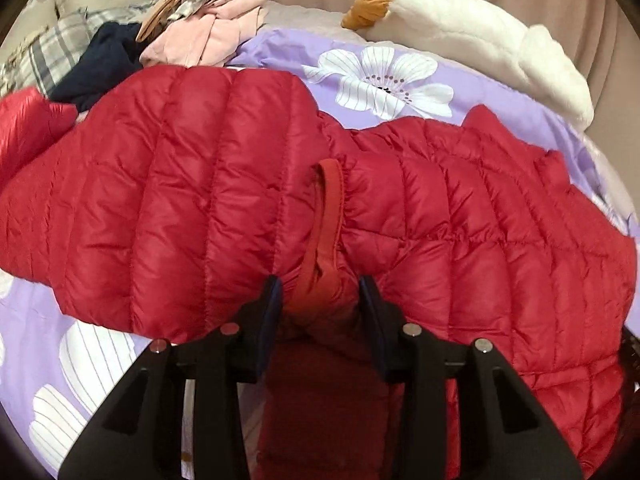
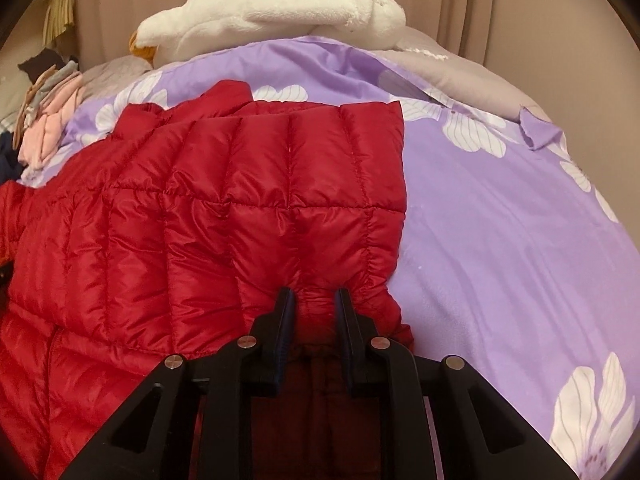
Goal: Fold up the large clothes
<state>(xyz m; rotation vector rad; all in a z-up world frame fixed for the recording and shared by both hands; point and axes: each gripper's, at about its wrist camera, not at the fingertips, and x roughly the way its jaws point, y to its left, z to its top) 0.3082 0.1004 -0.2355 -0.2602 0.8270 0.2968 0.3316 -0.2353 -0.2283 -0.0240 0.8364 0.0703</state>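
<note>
Red jacket [image 1: 180,200] lies on the purple quilt [image 1: 500,92]. Left gripper [image 1: 320,292] pinches its cuff at 6 o'clock; right gripper [image 2: 313,300] pinches a bunched edge at 6 o'clock.

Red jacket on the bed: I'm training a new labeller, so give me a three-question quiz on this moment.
1. True or false: the left gripper pinches the red jacket at its hanging loop.
2. What does the right gripper hold? A) plush toy B) jacket edge C) nothing
3. What colour is the bedspread?

Key: 1 true; 2 B; 3 purple with white flowers.
</note>
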